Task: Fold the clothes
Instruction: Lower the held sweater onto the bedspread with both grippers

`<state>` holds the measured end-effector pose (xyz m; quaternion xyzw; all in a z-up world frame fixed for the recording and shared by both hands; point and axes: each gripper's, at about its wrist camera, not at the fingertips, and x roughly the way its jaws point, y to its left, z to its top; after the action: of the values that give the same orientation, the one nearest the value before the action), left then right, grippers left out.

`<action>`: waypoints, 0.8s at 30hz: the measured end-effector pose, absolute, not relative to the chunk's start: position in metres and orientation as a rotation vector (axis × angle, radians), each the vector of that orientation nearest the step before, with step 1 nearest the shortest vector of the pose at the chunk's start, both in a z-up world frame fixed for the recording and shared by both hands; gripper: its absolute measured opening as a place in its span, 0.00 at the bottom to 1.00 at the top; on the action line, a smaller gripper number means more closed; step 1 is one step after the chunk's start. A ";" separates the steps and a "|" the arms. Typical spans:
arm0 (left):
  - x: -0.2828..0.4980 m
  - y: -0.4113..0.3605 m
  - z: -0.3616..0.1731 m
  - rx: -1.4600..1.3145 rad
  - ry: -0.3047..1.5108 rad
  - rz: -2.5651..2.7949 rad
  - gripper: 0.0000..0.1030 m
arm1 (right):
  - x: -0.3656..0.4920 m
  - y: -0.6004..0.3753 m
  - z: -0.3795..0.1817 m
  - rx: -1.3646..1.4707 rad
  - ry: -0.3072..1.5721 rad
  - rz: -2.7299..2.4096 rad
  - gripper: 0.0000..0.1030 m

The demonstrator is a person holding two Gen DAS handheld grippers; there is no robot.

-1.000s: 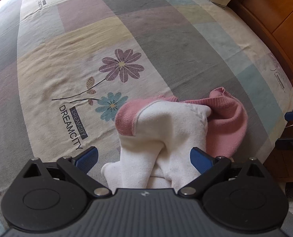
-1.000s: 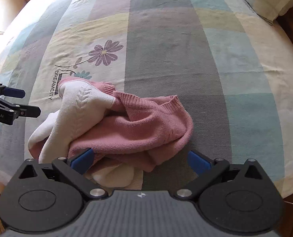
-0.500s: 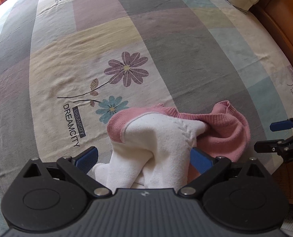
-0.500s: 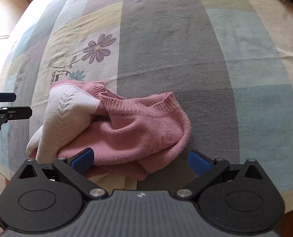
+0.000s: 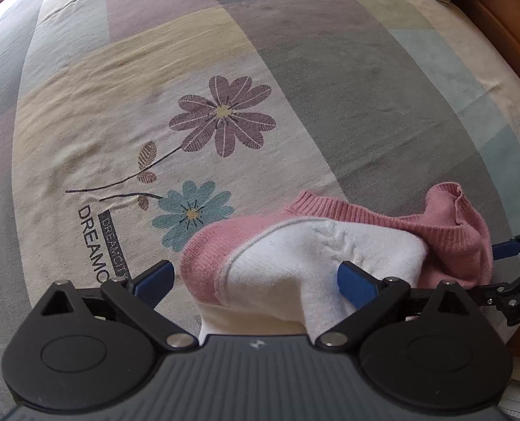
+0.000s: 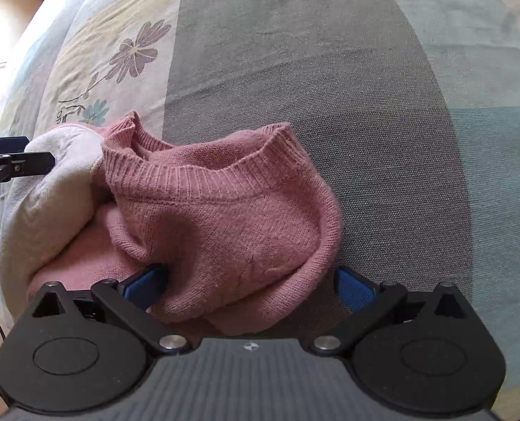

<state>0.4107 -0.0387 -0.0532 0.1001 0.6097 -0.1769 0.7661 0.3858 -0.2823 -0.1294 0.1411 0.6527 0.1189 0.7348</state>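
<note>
On the bedsheet (image 5: 295,80), near its front edge, the pink-and-white sweater (image 6: 225,217) lies in a crumpled heap. The left tongs (image 5: 256,277) gape wide around its white part, gripping nothing; the right tongs (image 6: 249,282) gape equally around the pink bulge. Judging by this, each needs to close on cloth before any folding.

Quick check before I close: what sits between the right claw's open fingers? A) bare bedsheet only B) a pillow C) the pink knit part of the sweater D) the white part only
C: in the right wrist view, the right claw is open with the pink knit sweater bunched between its blue fingers.
</note>
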 end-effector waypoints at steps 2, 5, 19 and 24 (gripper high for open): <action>0.409 -0.038 -0.063 0.216 1.336 -0.405 0.96 | 0.382 -0.286 -0.138 0.359 1.435 0.259 1.00; 0.407 -0.037 -0.078 0.211 1.350 -0.434 0.96 | 0.377 -0.291 -0.147 0.402 1.423 0.274 1.00; 0.410 -0.011 -0.067 0.110 1.297 -0.458 0.96 | 0.350 -0.316 -0.139 0.540 1.326 0.303 1.00; 0.439 0.004 -0.057 0.117 1.258 -0.508 0.95 | 0.351 -0.348 -0.118 0.594 1.225 0.323 1.00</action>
<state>0.4392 0.0039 -0.0571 0.0542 0.5814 -0.2349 0.7770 0.3508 -0.3482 -0.1177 0.2732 0.5639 0.1487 0.7651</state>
